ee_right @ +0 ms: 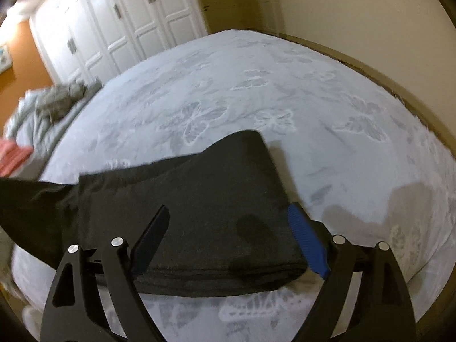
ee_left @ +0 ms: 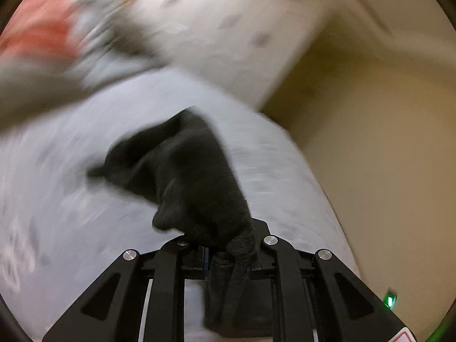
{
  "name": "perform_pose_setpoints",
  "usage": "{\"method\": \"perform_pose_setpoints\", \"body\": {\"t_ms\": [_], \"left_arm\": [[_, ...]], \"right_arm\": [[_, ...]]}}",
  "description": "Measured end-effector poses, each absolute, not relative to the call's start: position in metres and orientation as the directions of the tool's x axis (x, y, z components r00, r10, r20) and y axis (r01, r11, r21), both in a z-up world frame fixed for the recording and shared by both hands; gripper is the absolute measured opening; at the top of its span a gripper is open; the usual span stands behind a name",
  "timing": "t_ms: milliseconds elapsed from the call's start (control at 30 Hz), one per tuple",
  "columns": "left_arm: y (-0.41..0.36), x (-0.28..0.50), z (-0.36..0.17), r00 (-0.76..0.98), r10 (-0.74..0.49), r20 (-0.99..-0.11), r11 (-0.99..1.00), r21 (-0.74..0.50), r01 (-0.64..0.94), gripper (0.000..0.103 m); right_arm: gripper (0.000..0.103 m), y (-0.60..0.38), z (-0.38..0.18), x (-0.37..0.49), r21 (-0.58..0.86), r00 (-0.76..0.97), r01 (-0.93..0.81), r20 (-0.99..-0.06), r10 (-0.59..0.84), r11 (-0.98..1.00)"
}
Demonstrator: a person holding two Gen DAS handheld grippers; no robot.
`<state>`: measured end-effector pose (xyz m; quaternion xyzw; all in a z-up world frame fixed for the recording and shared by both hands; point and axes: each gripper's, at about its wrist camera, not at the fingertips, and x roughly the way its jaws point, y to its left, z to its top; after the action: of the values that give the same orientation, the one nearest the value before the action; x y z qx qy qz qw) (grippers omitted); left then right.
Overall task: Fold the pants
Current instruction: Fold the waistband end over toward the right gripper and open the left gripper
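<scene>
Left gripper (ee_left: 228, 253) clenched the black pants (ee_left: 182, 171), cloth trailing toward eleven o'clock; right gripper (ee_right: 228, 228) hung released over them on the bedspread (ee_right: 285, 91).

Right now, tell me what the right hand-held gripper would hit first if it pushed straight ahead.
The right hand-held gripper, open, points down at the folded black pants lying between its fingers. It would likely meet the pants first, then the butterfly bedspread; depth is uncertain.

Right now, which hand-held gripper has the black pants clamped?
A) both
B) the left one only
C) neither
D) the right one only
B: the left hand-held gripper pinches the black pants; the right hand-held gripper stands open over the folded part, pads clear.
</scene>
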<state>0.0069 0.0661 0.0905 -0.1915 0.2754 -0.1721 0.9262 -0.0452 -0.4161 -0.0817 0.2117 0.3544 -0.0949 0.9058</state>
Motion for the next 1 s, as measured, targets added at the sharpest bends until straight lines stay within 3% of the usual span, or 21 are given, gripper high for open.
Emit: {"method": "perform_pose_setpoints", "body": {"t_ms": [67, 133, 167, 300, 500, 667, 800, 833, 867, 933, 1000], "left_arm": [[0.002, -0.008, 0.108, 0.751, -0.488, -0.445, 0.864, -0.369, 0.343, 0.026], [-0.045, -0.019, 0.098, 0.696, -0.544, -0.469, 0.837, -0.351, 0.419, 0.083], [-0.057, -0.024, 0.089, 0.694, -0.545, -0.471, 0.837, -0.347, 0.422, 0.087], [-0.078, -0.038, 0.042, 0.674, -0.515, -0.53, 0.857, -0.316, 0.407, 0.086], [-0.038, -0.024, 0.01, 0.605, -0.478, -0.637, 0.877, -0.383, 0.29, 0.086], [-0.009, -0.017, 0.006, 0.628, -0.442, -0.64, 0.895, -0.358, 0.265, 0.086], [-0.008, -0.009, -0.011, 0.631, -0.444, -0.636, 0.896, -0.318, 0.31, 0.086], [-0.006, -0.009, -0.017, 0.634, -0.445, -0.632, 0.896, -0.316, 0.314, 0.086], [-0.005, -0.009, -0.022, 0.638, -0.448, -0.627, 0.894, -0.314, 0.32, 0.086], [-0.001, -0.012, -0.035, 0.64, -0.462, -0.614, 0.887, -0.31, 0.343, 0.086], [0.005, -0.012, -0.047, 0.641, -0.459, -0.615, 0.888, -0.306, 0.343, 0.086]], "right_arm": [[0.083, -0.423, -0.08, -0.05, 0.345, 0.742, 0.331, -0.67, -0.016, 0.878], [0.083, -0.429, -0.081, -0.052, 0.377, 0.748, 0.332, -0.663, 0.002, 0.865], [0.083, -0.431, -0.081, -0.052, 0.39, 0.749, 0.332, -0.662, 0.011, 0.859], [0.083, -0.435, -0.079, -0.051, 0.449, 0.767, 0.29, -0.637, 0.075, 0.845], [0.083, -0.42, -0.076, -0.031, 0.49, 0.762, 0.177, -0.617, 0.196, 0.854], [0.084, -0.407, -0.099, -0.007, 0.504, 0.667, 0.18, -0.694, 0.272, 0.845], [0.083, -0.387, -0.111, 0.009, 0.405, 0.615, 0.178, -0.758, 0.22, 0.897], [0.074, -0.379, -0.111, 0.012, 0.388, 0.618, 0.145, -0.754, 0.223, 0.91], [0.044, -0.374, -0.112, 0.013, 0.397, 0.612, 0.114, -0.75, 0.25, 0.911], [0.033, -0.362, -0.11, 0.015, 0.331, 0.615, 0.105, -0.763, 0.2, 0.938], [0.014, -0.358, -0.094, 0.013, 0.332, 0.633, 0.086, -0.746, 0.206, 0.939]]}}
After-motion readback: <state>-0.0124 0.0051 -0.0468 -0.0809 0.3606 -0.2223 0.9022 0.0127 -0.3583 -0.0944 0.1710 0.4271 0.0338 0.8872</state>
